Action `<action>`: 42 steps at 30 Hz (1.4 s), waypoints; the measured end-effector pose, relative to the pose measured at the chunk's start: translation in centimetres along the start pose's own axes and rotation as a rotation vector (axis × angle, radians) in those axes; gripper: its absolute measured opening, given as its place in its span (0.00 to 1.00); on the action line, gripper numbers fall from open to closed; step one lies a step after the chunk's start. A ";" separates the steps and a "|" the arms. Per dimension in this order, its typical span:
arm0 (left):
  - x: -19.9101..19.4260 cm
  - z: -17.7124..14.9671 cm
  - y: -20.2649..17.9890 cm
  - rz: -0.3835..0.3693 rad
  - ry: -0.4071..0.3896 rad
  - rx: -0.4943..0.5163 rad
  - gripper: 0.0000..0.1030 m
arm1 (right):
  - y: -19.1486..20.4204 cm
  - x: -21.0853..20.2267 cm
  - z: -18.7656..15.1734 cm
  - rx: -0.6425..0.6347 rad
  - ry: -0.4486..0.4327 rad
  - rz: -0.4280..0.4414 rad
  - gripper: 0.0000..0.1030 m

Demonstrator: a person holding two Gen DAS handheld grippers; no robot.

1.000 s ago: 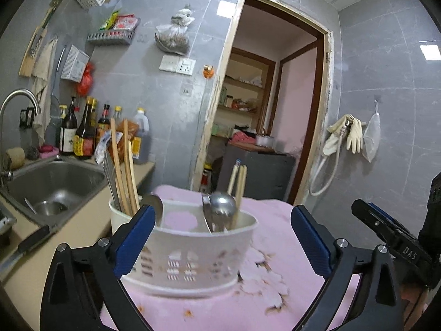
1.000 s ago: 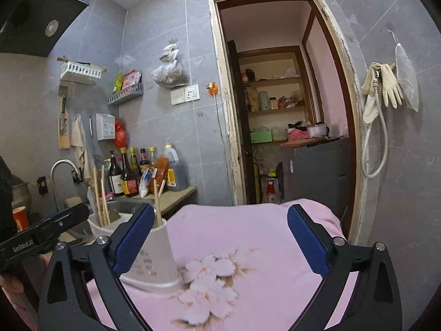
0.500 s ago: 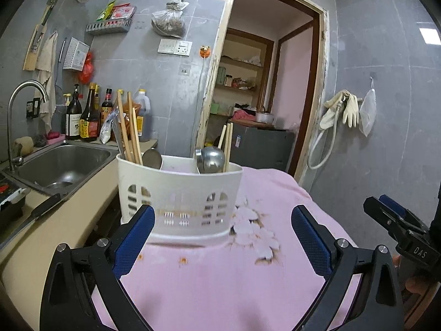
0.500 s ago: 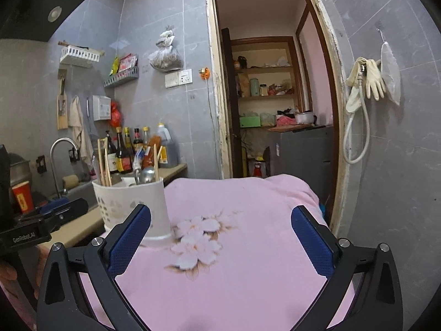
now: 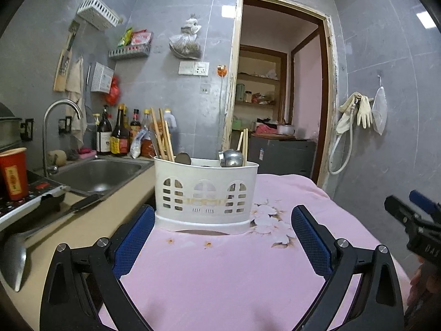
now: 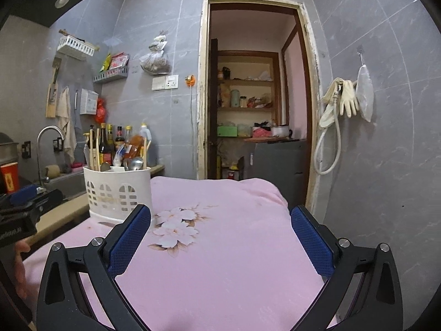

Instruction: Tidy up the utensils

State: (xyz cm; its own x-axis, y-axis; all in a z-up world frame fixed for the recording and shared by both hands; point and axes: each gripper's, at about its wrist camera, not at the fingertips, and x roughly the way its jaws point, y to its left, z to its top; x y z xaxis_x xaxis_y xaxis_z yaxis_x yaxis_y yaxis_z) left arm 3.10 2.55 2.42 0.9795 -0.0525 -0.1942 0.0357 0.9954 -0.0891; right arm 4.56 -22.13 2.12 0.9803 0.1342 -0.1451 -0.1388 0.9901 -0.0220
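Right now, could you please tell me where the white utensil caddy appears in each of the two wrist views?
Left wrist: the caddy stands centre frame on the pink cloth, just beyond the open left gripper.
Right wrist: the caddy sits at left of centre, beyond the left finger of the open right gripper.
Shared landmark: the flower print on the cloth, right of the caddy.

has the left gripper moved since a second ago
Yes. The left gripper has backed away from the white utensil caddy, which now sits beyond its fingertips.
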 end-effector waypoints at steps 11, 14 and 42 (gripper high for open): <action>-1.3 -1.6 0.3 0.038 -0.012 0.009 0.94 | 0.3 -1.4 -1.0 -0.005 -0.027 -0.054 1.00; -1.5 -1.7 0.3 0.038 -0.011 0.003 0.94 | 0.2 -1.6 -1.1 -0.001 -0.024 -0.055 1.00; -2.3 -1.8 0.1 0.043 -0.013 -0.009 0.94 | -0.1 -2.3 -1.2 0.014 -0.028 -0.058 1.00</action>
State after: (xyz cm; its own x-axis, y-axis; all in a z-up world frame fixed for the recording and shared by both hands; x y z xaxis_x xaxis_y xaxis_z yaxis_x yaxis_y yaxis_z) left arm 0.49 2.61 1.14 0.9827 -0.0084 -0.1849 -0.0083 0.9960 -0.0894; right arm 2.15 -22.60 1.28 0.9902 0.0773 -0.1161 -0.0796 0.9967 -0.0156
